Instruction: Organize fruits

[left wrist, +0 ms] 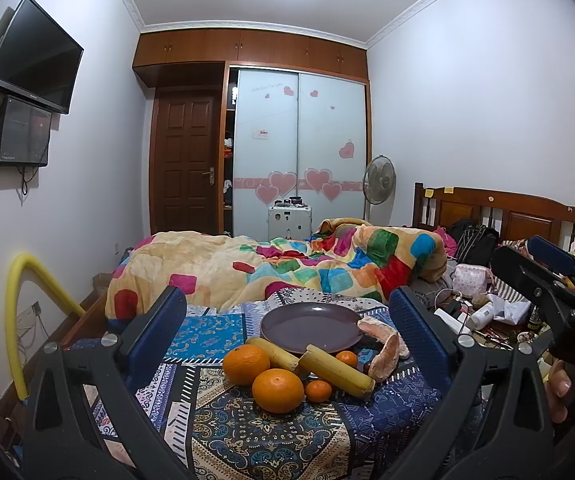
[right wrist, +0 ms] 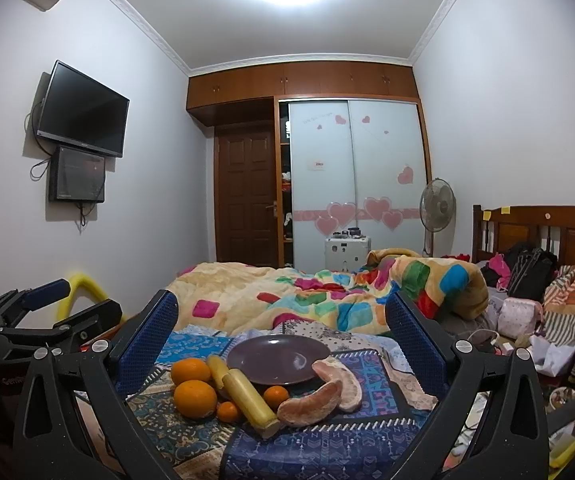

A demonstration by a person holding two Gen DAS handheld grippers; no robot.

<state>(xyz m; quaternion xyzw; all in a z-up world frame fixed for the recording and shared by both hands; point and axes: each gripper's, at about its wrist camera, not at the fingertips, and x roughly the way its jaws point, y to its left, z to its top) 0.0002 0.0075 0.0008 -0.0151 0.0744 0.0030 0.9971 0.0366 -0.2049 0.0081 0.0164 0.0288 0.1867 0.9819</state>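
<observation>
Both the left hand-held gripper [left wrist: 287,320] and the right hand-held gripper [right wrist: 283,324] hang spread wide and hold nothing, short of the fruit lying on the patterned cloth [left wrist: 247,432] over the bed, just in front of the bare plate [left wrist: 309,326]. The oranges [left wrist: 277,390] touch the bananas [left wrist: 337,370], so a nudge could roll them toward the cloth's edge. The soft pomelo pieces [right wrist: 311,402] would likely crush if squeezed hard.

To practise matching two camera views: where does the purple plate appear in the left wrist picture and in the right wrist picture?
Left wrist: purple plate sits centre, slightly low, behind the fruit.
Right wrist: purple plate sits centre, lower down, between the blue fingers.
Shared landmark: the wall TV, upper left in both.
</observation>
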